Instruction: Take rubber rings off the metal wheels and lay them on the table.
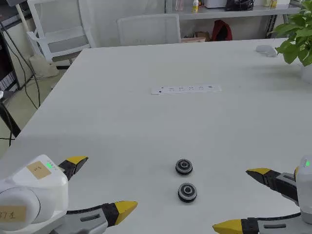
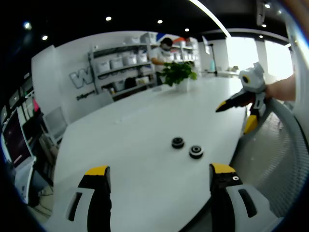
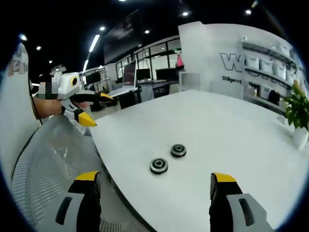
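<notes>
Rubber rings (image 1: 179, 192) sit on the two metal wheels (image 1: 184, 166), lying close together near the front edge of the bench (image 1: 146, 122) between left gripper (image 1: 107, 183) and right gripper (image 1: 235, 199), both with jaws spread and empty, apparently staged to close in.

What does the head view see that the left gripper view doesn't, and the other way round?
Head view: a white power strip lying farther up the table. Left gripper view: a person standing by wall shelves. Both: the far wheel and the near wheel, plus the leafy plant.
</notes>
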Tool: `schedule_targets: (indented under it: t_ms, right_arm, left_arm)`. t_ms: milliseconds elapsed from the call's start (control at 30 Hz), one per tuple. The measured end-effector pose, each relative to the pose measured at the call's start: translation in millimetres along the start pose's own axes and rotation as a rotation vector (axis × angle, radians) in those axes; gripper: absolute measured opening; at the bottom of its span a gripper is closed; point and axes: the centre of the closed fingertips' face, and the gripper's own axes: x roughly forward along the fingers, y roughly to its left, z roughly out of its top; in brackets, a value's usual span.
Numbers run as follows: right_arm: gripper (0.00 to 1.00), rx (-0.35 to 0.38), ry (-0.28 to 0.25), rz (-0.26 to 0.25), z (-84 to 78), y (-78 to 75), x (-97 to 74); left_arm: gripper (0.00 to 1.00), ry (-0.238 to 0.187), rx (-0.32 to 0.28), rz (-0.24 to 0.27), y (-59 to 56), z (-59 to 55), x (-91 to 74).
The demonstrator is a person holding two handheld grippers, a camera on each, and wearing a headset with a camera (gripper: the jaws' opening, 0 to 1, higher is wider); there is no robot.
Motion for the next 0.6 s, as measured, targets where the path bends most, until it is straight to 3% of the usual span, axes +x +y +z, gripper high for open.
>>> schedule_targets:
  t_ms: [600]
  right_arm:
    - [0.92,-0.003,0.003,0.006,-1.0,0.8,0.9]
  left_arm:
    - [0.85,0.015,0.01,-0.009,-0.5,-2.5,-0.8]
